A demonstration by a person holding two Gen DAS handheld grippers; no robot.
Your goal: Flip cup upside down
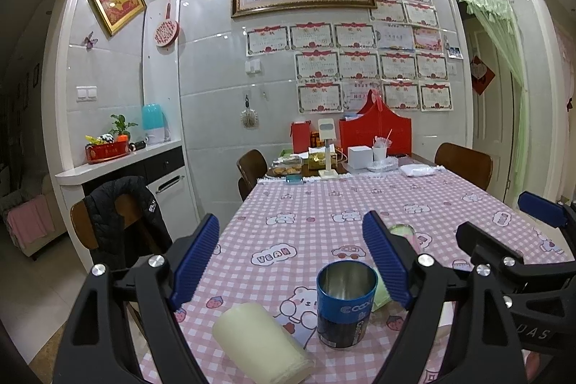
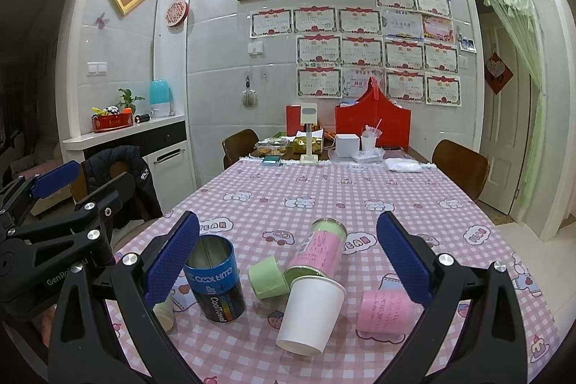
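A white paper cup (image 2: 311, 309) lies tilted on the checked tablecloth, its rim resting on a pink and green can (image 2: 320, 249) and its base toward me. My right gripper (image 2: 288, 261) is open just above and before it, one finger on each side. My left gripper (image 1: 291, 261) is open and empty at the left, over a blue tin (image 1: 344, 303) that stands upright with its mouth up. The blue tin also shows in the right wrist view (image 2: 215, 278). The paper cup is hidden in the left wrist view.
A cream roll (image 1: 257, 342) lies near the left gripper. A green tape roll (image 2: 268, 278) and a pink cup on its side (image 2: 385, 312) flank the paper cup. Boxes, a stand and a red bag (image 2: 372, 126) crowd the table's far end. Chairs (image 2: 460, 168) stand around.
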